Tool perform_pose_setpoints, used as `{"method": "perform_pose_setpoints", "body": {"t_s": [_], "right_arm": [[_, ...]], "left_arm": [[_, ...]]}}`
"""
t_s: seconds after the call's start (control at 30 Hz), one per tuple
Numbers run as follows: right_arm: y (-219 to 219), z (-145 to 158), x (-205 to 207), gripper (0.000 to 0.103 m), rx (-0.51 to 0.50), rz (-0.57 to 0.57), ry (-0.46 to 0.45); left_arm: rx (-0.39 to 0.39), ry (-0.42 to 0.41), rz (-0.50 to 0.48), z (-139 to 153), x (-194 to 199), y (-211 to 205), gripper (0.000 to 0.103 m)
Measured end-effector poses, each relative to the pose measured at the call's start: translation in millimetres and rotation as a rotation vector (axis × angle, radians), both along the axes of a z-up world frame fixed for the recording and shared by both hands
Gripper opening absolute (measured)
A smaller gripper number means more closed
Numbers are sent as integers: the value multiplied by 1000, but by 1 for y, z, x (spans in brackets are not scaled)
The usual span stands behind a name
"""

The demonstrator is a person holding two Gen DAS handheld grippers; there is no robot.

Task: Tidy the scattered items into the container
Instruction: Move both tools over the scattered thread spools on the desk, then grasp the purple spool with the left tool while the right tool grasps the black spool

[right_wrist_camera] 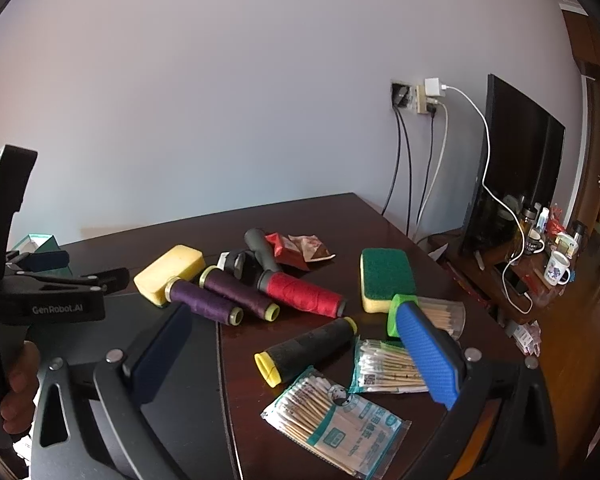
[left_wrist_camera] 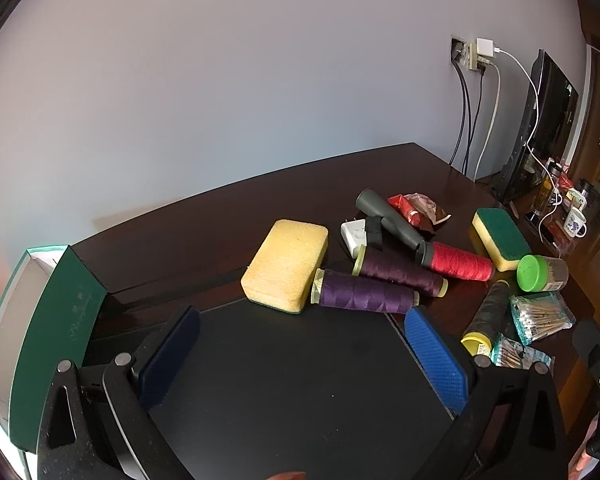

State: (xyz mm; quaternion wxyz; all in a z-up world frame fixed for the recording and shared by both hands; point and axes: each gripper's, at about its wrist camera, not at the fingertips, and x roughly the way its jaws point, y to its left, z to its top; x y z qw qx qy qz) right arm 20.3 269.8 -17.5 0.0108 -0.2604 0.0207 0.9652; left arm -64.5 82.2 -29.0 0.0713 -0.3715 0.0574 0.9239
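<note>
Both tongs spread wide and empty: left tongs [left_wrist_camera: 300,356] over a black mat [left_wrist_camera: 300,392], right tongs [right_wrist_camera: 296,352] above two cotton swab packets [right_wrist_camera: 336,420]. Green container [left_wrist_camera: 56,332] open at the table's [left_wrist_camera: 228,208] far left edge. Scattered mid-table: yellow sponge [left_wrist_camera: 286,266] touching a purple thread spool [left_wrist_camera: 364,292], beside a second purple spool [left_wrist_camera: 400,272], red spool [left_wrist_camera: 458,262], black spool [right_wrist_camera: 308,350], green-topped sponge [right_wrist_camera: 384,280], green-lidded toothpick jar [left_wrist_camera: 542,274].
</note>
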Motion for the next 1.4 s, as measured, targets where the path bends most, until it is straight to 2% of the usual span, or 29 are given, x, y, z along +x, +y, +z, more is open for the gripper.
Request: {"method": "perform_pose_setpoints", "body": {"t_s": [0.3,0.63,0.87,1.03,1.17,1.3,1.4], "right_arm": [[4,4,2,103,9,-7,14],[10,5,3,103,15,-15,19],[21,0,-3,103,-8,11,11],[44,0,-24,103,-14,67,-17],[73,-1,-49,103,-32,72,-100],[96,-10,-79,103,-199,131,-258],[115,-11,-87,103,-255,99,-283]], "left_arm": [[29,-47,28,-7,-7,-6,103],[9,-52,9,-8,-3,-7,103],[68,-181,-30,-32,-17,-1,103],[111,-251,-77,-43,-25,18,103],[188,-340,-94,-47,-37,27,103],[252,-452,-77,-54,-52,35,103],[297,-514,-74,-58,-60,38,103]]}}
